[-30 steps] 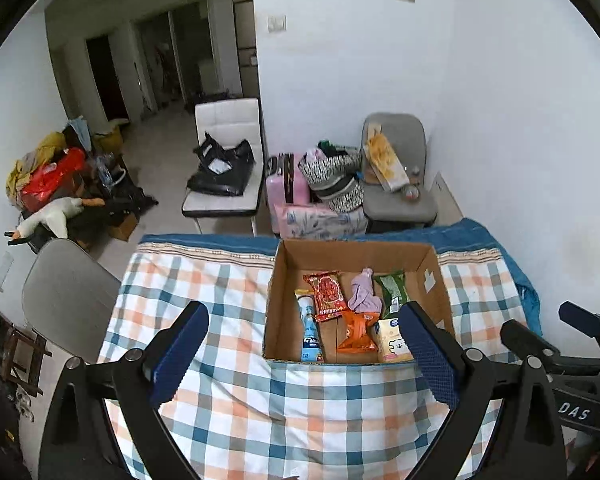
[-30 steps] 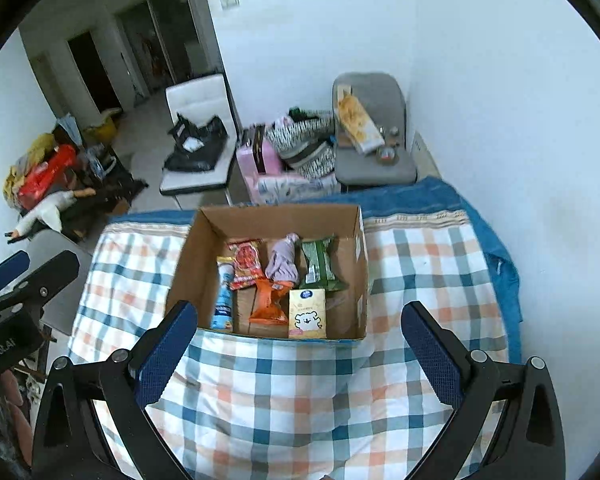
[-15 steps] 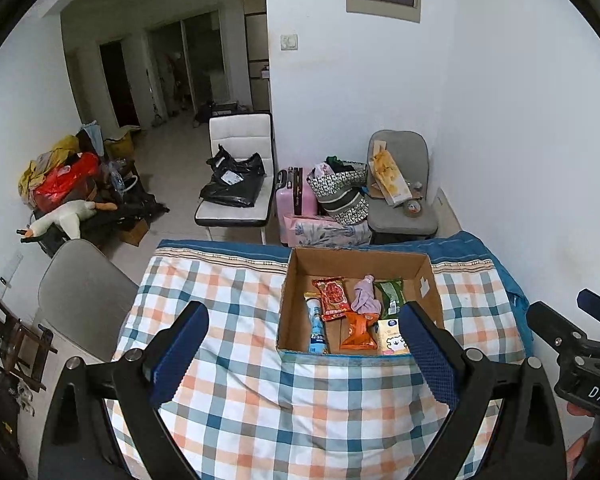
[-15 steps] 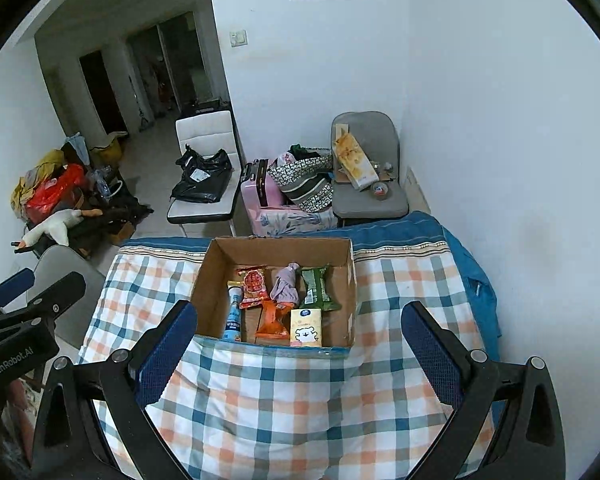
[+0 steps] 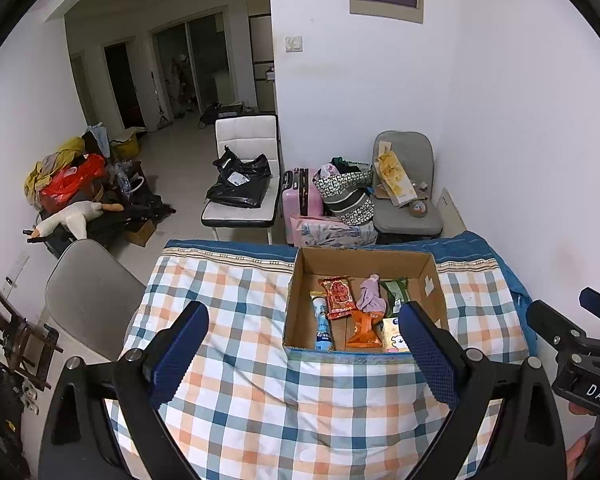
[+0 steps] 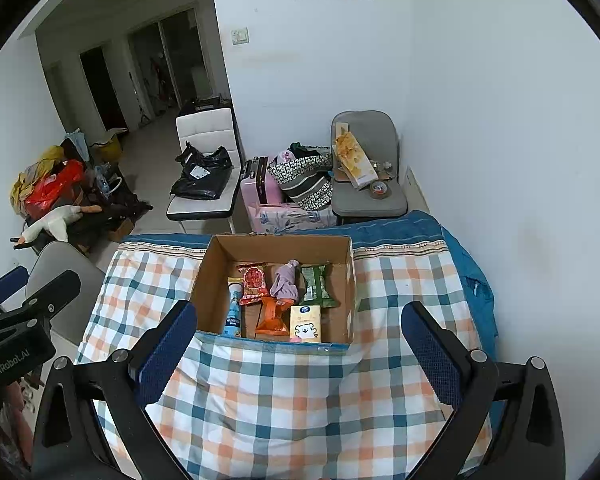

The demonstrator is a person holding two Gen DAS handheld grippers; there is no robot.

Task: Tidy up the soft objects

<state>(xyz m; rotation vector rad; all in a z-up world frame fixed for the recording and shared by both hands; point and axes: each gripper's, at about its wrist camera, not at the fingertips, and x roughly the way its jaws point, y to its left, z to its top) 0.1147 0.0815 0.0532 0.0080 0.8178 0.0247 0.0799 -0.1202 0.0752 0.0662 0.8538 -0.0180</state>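
Both grippers above the near edge of the bench [image 5: 236,292], nothing held. Left gripper [image 5: 304,344]: fingers spread wide, empty. Right gripper [image 6: 300,344]: fingers spread wide too, empty.

Checked cloth [image 6: 284,392] covers the bench, blue fabric showing at the far edge and right side. Cardboard box [image 6: 342,258] sits open near the far edge, right of centre in the left wrist view.

In the box, all lying flat:
- red snack pack [image 6: 253,282], far left part
- purple cloth [image 6: 285,280] bunched in the middle, touching the red pack's side
- green pack [image 6: 315,285] right of the cloth
- blue tube [image 6: 233,312] along the left wall
- orange pack [image 6: 272,316] near the front wall, just beside the tube
- tissue pack [image 6: 305,323] with bear print, front right, touching the orange pack

Beyond the far edge: white chair [image 5: 246,148] with a black bag [image 5: 240,182], grey chair [image 5: 406,196], pink suitcase [image 5: 298,196] between them.
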